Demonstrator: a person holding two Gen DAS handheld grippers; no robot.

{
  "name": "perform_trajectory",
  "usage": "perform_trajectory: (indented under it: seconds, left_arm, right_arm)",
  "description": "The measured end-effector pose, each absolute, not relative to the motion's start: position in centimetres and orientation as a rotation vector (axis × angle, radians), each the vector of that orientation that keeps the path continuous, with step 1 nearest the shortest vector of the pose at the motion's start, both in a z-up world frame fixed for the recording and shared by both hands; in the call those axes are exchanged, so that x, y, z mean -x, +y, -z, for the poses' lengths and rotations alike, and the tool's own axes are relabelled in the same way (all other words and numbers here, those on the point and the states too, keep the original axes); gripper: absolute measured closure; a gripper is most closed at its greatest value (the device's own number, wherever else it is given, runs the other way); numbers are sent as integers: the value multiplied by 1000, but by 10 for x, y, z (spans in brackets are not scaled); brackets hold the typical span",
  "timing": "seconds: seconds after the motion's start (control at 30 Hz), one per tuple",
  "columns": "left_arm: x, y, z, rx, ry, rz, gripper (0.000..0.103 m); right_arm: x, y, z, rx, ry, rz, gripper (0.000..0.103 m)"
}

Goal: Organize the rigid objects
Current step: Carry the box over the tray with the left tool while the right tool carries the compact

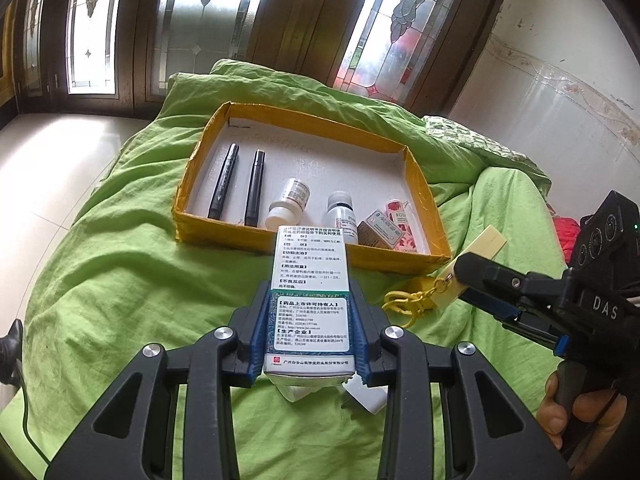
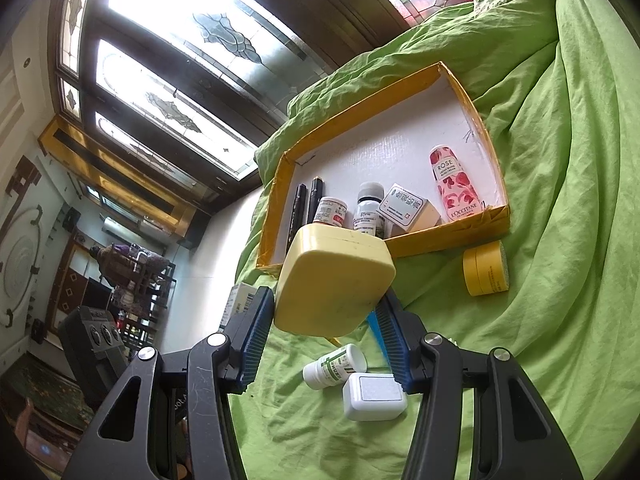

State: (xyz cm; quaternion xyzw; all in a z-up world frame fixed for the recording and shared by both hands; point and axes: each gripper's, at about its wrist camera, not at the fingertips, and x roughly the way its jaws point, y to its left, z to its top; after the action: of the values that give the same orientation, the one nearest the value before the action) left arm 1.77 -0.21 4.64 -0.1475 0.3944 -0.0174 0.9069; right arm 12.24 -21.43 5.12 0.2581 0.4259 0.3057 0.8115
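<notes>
On the green sheet [image 1: 120, 280] (rumpled), a yellow tray [image 1: 304, 248]

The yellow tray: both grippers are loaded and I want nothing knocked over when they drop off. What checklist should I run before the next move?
1. Left gripper firmly holds the medicine box: ok, both pads press its sides.
2. Right gripper firmly holds the yellow case: ok, though only its lower edge sits between the fingers.
3. Free floor in the yellow tray: ok, the far half is bare.
4. Near row (pens, bottles, rose tube) clear of the entry path: not ok, they line the near wall.
5. Keychain under the case hanging free: cannot tell.
</notes>
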Motion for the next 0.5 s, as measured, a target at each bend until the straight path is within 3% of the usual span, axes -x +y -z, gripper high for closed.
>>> perform_trajectory:
  seconds: [0.5]
  left_arm:
    - [-54,0,-54,278,789,74,71]
  right_arm:
    - [-130,-226,-53,-532,894,-589,55]
